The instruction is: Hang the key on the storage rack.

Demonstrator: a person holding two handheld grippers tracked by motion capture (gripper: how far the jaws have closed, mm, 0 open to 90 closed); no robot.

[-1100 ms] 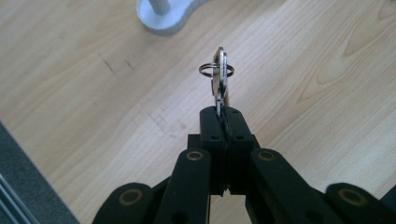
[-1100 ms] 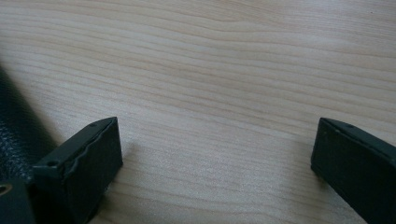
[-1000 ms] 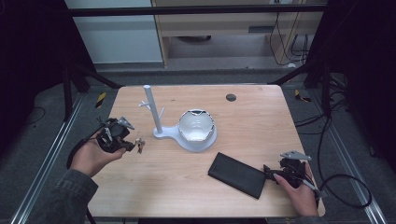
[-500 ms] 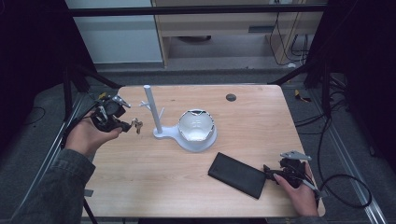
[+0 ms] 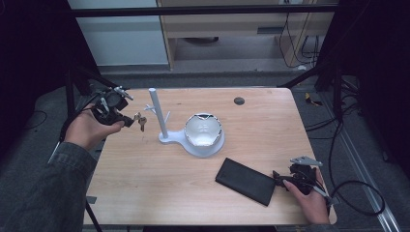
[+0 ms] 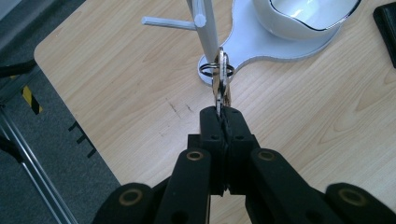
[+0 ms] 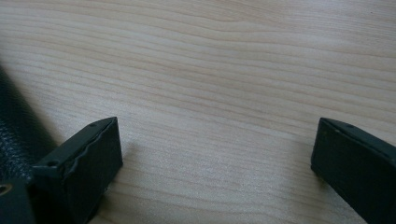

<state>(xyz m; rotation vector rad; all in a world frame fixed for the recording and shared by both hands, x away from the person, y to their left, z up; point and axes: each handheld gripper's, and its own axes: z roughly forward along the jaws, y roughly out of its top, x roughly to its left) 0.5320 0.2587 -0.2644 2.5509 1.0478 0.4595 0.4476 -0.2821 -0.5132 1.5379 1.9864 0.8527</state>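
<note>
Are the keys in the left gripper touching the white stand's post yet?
Cannot tell. In the left gripper view the keys overlap the white post; the high view suggests a gap, not plainly.

left gripper (image 5: pixel 129 119): raised at the table's left edge, jaws clamped together, hand (image 5: pixel 87 128) cupped under its body | right gripper (image 7: pixel 212 154): low at the near right, jaws wide apart, hand (image 5: pixel 309 198) resting behind it

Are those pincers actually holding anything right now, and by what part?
The left gripper is shut on a bunch of keys, pinching the lower end so the ring sits on top. The right gripper is open and holds nothing.
</note>
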